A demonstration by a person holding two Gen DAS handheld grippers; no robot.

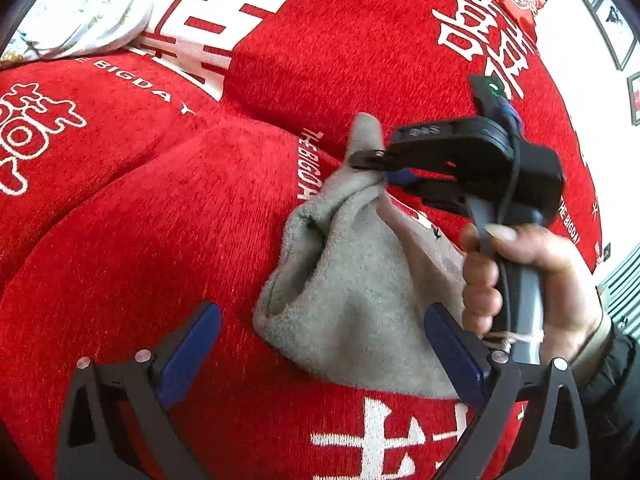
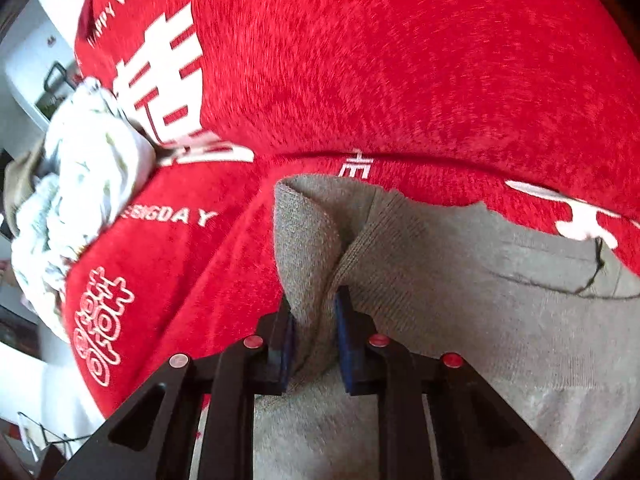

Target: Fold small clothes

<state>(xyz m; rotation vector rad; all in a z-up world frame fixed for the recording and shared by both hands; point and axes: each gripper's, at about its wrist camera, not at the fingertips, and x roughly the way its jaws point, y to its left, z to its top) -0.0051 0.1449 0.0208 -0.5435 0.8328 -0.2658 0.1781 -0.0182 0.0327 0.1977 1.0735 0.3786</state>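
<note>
The left gripper point(image 1: 320, 354) had its jaws wide apart, touching nothing — the grey garment point(image 1: 360, 280) lay between them on the red sofa cover point(image 1: 160, 220). Further right, the right gripper point(image 2: 316, 336) had its jaws clamped on a raised fold of the garment.

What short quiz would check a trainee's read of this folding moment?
1. True or false: the right gripper is shut on the grey garment.
2. Which gripper has its jaws open: A) left B) right C) both?
3. Fill in: the garment lies on a ___ cover with white lettering.

Key: 1 true: it pinches a raised fold. 2 A: the left gripper is open, with the garment's near edge between its jaws. 3 red.
</note>
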